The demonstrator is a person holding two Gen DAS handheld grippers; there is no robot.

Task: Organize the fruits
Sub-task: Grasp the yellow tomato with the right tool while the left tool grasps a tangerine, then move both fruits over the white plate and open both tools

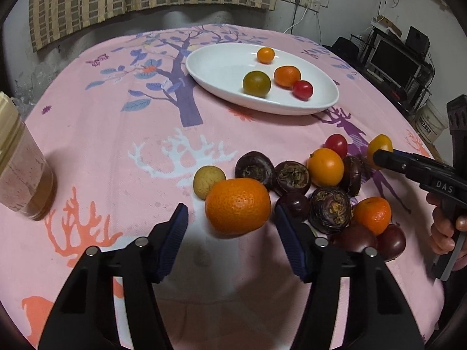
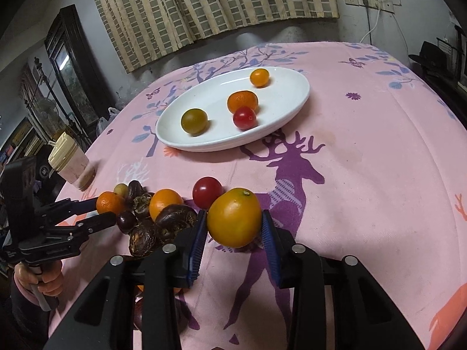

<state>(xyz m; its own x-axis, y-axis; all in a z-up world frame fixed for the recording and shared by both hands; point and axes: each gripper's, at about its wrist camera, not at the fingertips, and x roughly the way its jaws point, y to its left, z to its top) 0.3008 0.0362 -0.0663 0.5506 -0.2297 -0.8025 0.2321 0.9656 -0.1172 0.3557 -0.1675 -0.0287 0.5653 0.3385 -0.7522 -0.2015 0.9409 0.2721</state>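
Note:
A white oval plate holds a green-yellow tomato, a mandarin, a red cherry tomato and a small orange fruit. A pile of fruit lies on the pink cloth: mandarins, red tomatoes, dark water chestnuts and a yellowish fruit. My left gripper is open around a large mandarin, its pads apart from it. My right gripper has its pads against a yellow-orange fruit; it shows in the left view.
A lidded plastic jar stands at the table's left edge. The pink patterned tablecloth covers the table. Curtain, wall sockets and shelves with a monitor lie beyond the far edge.

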